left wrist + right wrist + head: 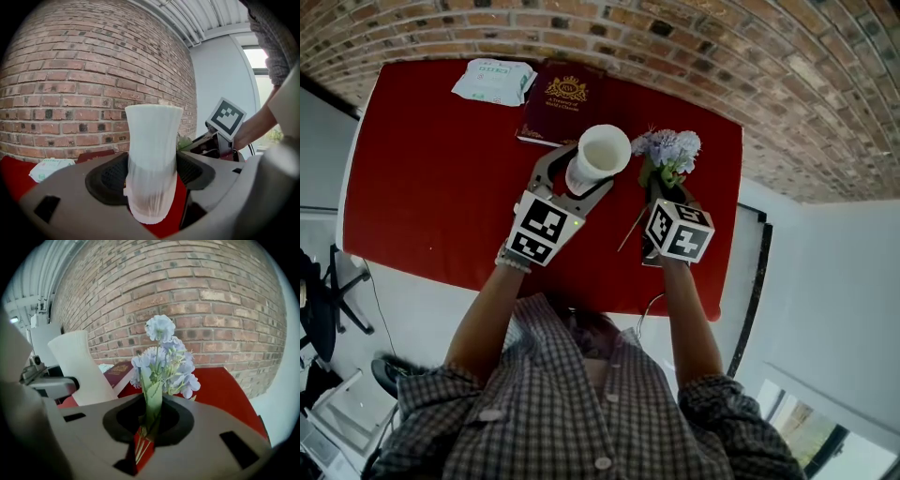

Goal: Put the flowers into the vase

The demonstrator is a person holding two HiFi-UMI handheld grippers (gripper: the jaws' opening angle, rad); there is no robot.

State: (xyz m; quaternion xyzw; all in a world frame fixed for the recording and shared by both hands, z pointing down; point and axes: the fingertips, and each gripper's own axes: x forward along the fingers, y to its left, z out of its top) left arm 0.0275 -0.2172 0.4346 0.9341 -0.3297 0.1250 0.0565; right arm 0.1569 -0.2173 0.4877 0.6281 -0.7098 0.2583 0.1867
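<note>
Step in hand: flowers gripped, not yet in the vase. Your right gripper has its jaws clamped on the stems, blooms ahead of them. Your left gripper has its jaws closed on the vase's waist. Next, you must bring the stem ends over the vase mouth and lower them. Whether the vase foot rests on the red surface cannot be told
</note>
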